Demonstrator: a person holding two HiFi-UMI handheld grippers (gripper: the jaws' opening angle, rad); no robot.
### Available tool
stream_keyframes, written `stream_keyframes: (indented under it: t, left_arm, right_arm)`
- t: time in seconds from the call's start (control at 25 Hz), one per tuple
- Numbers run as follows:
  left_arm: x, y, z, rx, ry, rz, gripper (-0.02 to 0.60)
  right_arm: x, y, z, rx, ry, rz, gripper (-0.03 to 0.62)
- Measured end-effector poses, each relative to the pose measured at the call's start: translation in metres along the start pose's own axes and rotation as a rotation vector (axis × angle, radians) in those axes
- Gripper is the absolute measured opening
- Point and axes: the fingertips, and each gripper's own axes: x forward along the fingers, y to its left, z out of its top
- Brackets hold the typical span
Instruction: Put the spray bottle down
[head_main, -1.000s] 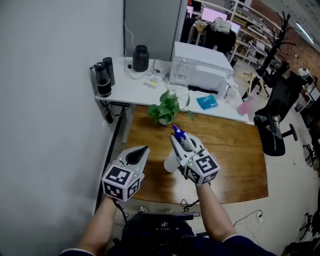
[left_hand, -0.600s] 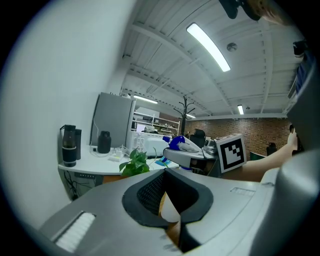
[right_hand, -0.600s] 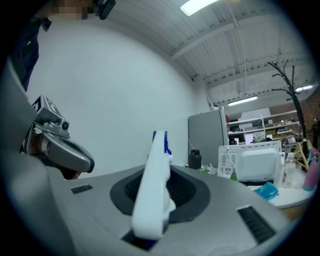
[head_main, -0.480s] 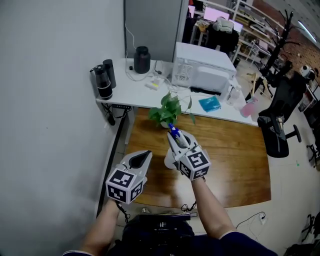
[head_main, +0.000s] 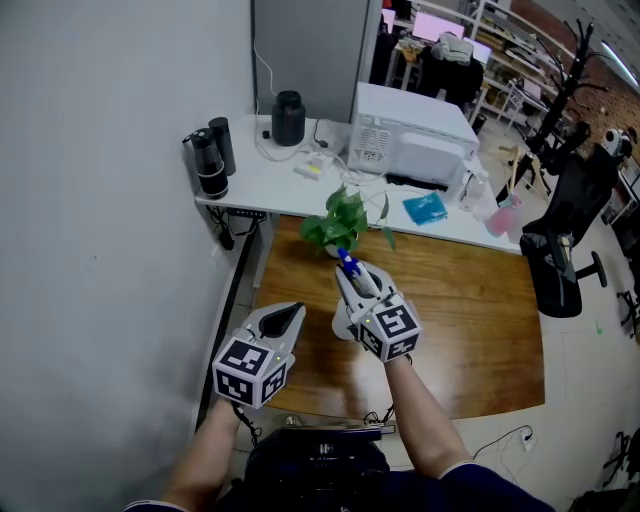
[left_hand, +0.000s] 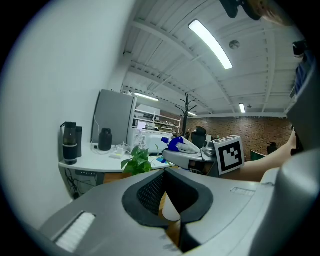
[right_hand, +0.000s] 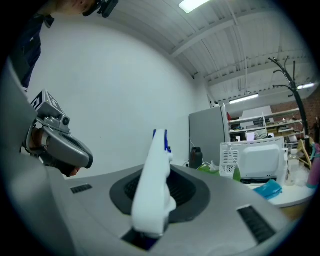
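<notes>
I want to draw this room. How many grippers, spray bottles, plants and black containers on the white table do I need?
Hand-held grippers: 2, the left hand-held gripper and the right hand-held gripper
Spray bottle: 1
Potted plant: 1
Black containers: 3, the flask, the tall cylinder and the jar
Total: 7

glossy wooden table; smooth white plastic spray bottle.

My head camera looks steeply down on left gripper and right gripper; their close cameras face forward, sharing the potted plant ahead.
</notes>
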Motion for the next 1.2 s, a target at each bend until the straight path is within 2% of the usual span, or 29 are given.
stream_keyframes:
  t: [0.24, 0.6, 0.68, 0.84, 0.88, 0.92, 1.08, 1.2]
  left_arm:
    - [0.002, 0.0, -0.001, -0.001, 0.006, -0.005, 0.005]
    - [0.002, 0.003, -0.003, -0.003, 0.009, -0.005, 0.005]
    - [0.001, 0.003, -0.004, -0.004, 0.01, -0.003, 0.005]
    - [0.001, 0.003, -0.005, -0.005, 0.011, -0.001, 0.005]
    - [0.0, 0.003, -0.005, -0.006, 0.011, 0.0, 0.005]
    - [-0.001, 0.002, -0.005, -0.005, 0.012, 0.001, 0.005]
    - [-0.005, 0.002, -0.006, -0.006, 0.012, 0.006, 0.005]
    - [-0.008, 0.002, -0.008, -0.009, 0.012, 0.009, 0.005]
  right_arm:
    - [0.0, -0.008, -0.003, -0.009, 0.002, -0.032, 0.083]
    - [0.001, -0.005, -0.008, 0.007, 0.014, -0.009, 0.087]
    - [0.001, -0.006, -0.008, 0.024, 0.012, -0.003, 0.164]
    - [0.0, -0.008, -0.01, 0.04, 0.017, 0.001, 0.18]
    - [-0.001, -0.007, -0.011, 0.048, 0.02, 0.004, 0.242]
    - [-0.003, -0.007, -0.012, 0.054, 0.024, 0.005, 0.258]
    - [-0.019, -0.009, -0.015, 0.06, 0.036, -0.008, 0.259]
    - [-0.05, -0.01, -0.016, 0.103, 0.03, -0.036, 0.259]
